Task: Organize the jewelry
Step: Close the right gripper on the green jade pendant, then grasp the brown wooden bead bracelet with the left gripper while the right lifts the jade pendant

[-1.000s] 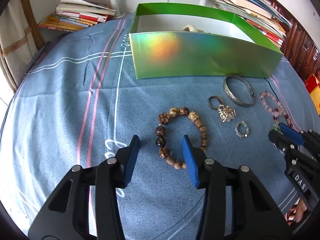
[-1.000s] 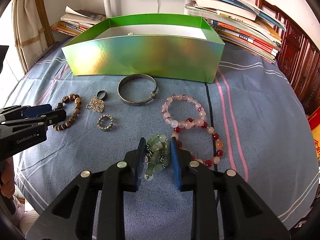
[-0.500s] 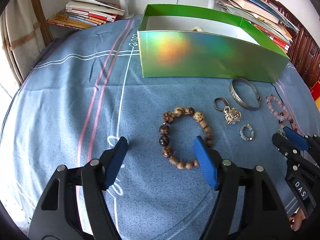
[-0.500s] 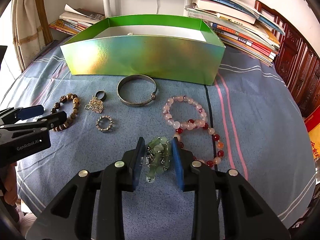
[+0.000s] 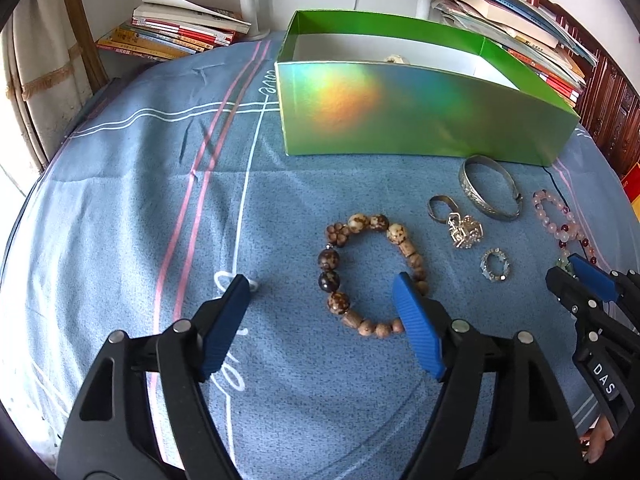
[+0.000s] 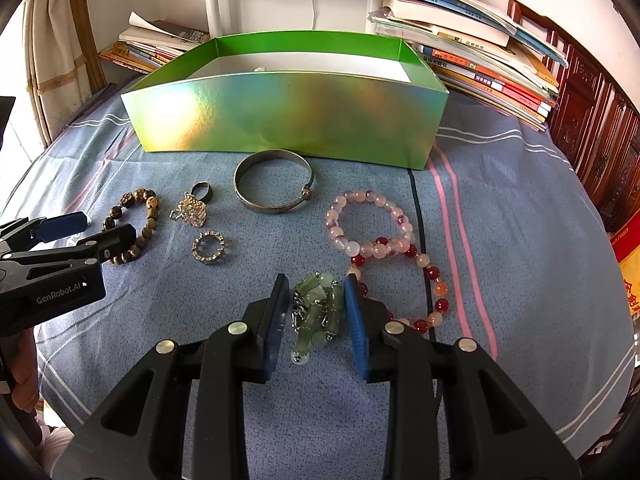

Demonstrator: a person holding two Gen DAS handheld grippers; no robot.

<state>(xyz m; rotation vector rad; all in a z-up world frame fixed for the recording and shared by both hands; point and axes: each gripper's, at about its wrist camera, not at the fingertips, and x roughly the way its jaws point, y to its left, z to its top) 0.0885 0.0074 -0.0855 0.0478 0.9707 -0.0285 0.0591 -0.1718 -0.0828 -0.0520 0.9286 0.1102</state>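
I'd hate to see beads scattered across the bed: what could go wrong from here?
The right tongs straddle the bunched green bracelet, apparently without pressing it; a lift now might drop it. Their right pad sits against the red-and-pink bracelet, which could snag. The left tongs are opening and straddle only part of the wooden bead bracelet.

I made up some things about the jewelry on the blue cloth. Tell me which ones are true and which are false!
1. The green box has no lid on it. True.
2. The silver bangle lies inside the box. False: it lies on the blue cloth in front of the box.
3. The green bead bracelet sits between the fingers of the right gripper. True.
4. The left gripper is squeezed shut on the brown bead bracelet. False: its jaws are opening, wide apart around one side of the bracelet.
5. The pink bead bracelet and the red bead bracelet overlap. True.
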